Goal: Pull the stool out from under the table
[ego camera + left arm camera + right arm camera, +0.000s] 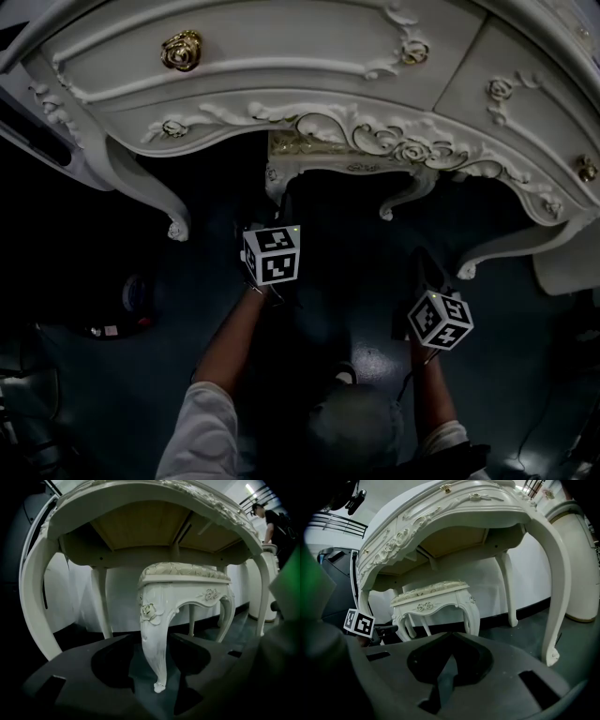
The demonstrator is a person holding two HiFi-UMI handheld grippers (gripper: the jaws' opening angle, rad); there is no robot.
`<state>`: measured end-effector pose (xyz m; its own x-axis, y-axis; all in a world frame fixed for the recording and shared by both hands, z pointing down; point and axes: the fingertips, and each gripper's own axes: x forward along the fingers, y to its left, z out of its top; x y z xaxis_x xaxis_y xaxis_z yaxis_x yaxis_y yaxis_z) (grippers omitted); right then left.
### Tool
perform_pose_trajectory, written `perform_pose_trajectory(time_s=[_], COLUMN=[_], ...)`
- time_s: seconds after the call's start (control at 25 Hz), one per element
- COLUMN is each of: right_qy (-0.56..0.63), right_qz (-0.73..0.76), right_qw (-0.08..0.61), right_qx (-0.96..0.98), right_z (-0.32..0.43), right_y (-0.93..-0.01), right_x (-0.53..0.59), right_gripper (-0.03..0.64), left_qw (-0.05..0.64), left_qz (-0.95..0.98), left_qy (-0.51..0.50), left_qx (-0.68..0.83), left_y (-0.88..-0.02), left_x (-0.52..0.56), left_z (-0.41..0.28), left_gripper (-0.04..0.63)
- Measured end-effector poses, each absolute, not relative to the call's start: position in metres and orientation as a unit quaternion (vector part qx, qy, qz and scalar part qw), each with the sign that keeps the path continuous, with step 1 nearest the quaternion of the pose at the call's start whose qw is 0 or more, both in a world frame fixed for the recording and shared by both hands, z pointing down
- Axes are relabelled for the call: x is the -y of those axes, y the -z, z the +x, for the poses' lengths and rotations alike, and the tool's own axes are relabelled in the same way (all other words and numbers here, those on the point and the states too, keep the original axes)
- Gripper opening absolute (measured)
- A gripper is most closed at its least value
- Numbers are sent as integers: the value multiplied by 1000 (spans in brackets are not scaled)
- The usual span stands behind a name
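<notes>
Left claw set around a stool leg, with the stool not yet pulled out from under the table.

The ornate white stool (185,581) stands on the dark floor (356,309), tucked beneath the carved white table (281,56) toward its far side. This looks like the grasping step, just ahead of the pull. The left gripper (152,641) is low and close in, its jaws spread wide with the stool's near left leg (157,620) standing between them. A sliver of floor shows on each side, so the pads do not seem to press yet. The right gripper (450,644) hangs back, nearer and to the right, with its jaws closed together on nothing. Next, I judge, the left jaws must close firmly on the leg. The stool can then be drawn straight toward the near side, kept level so that it clears the table's curved legs.
</notes>
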<state>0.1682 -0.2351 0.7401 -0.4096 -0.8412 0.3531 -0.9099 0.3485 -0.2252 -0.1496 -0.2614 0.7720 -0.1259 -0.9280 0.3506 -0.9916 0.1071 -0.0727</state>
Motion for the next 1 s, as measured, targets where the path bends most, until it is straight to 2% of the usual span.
perform_pose_trajectory(time_s=[1.0], right_qy=[-188], right_qz=[524], right_qw=[122], right_qx=[821], right_z=[171], right_y=[-753], right_x=[266], right_gripper=[-2], left_qw=[140], left_qz=[664], left_qy=[-155], left_qx=[718], left_y=[-786], left_x=[302], left_z=[-151], left_gripper=[227])
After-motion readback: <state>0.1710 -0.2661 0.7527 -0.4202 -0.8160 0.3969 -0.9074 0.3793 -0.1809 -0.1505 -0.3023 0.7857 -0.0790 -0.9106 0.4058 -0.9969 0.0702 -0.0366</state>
